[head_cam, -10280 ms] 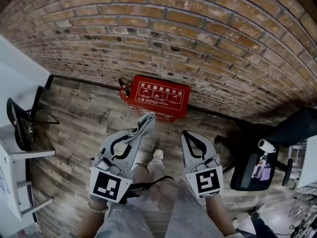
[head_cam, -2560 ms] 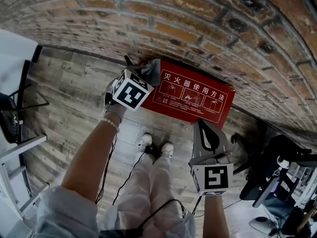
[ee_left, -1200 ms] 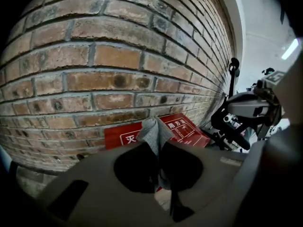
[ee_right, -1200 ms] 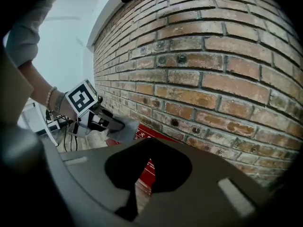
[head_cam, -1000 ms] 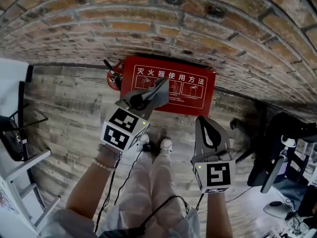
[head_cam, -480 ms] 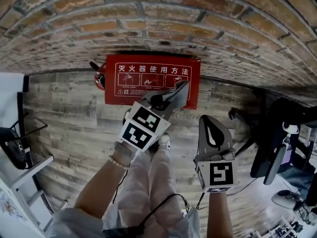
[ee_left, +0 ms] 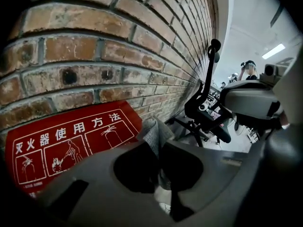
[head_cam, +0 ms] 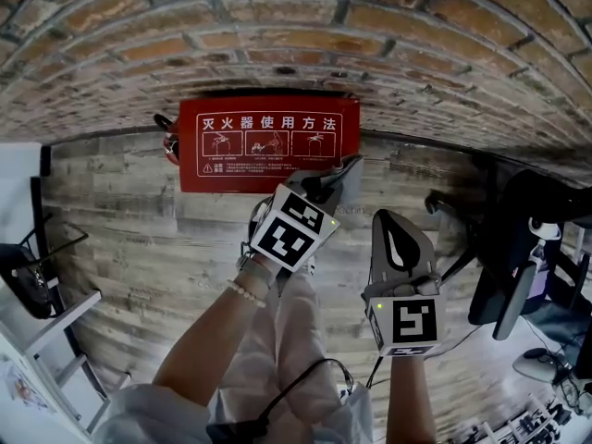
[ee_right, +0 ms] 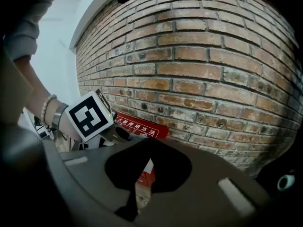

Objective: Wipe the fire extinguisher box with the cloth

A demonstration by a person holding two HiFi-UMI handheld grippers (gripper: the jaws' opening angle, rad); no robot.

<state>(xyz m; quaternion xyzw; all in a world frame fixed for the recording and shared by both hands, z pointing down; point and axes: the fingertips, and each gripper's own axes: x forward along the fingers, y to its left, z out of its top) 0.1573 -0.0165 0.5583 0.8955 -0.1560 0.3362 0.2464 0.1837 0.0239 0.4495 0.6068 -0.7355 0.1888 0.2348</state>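
The red fire extinguisher box point(head_cam: 262, 141) lies on the wooden floor point(head_cam: 120, 229) against the brick wall point(head_cam: 296, 35). Within the last few seconds the left gripper point(head_cam: 326, 181), clamped on the grey cloth point(head_cam: 346, 174), has travelled from the lid's left end across its printed panel to the lower right corner. The cloth now pokes just past that edge. One full stroke across the lid looks finished, so further passes or the sides likely remain. The right gripper point(head_cam: 396, 240) hangs to the right, its jaws pressed together on nothing.
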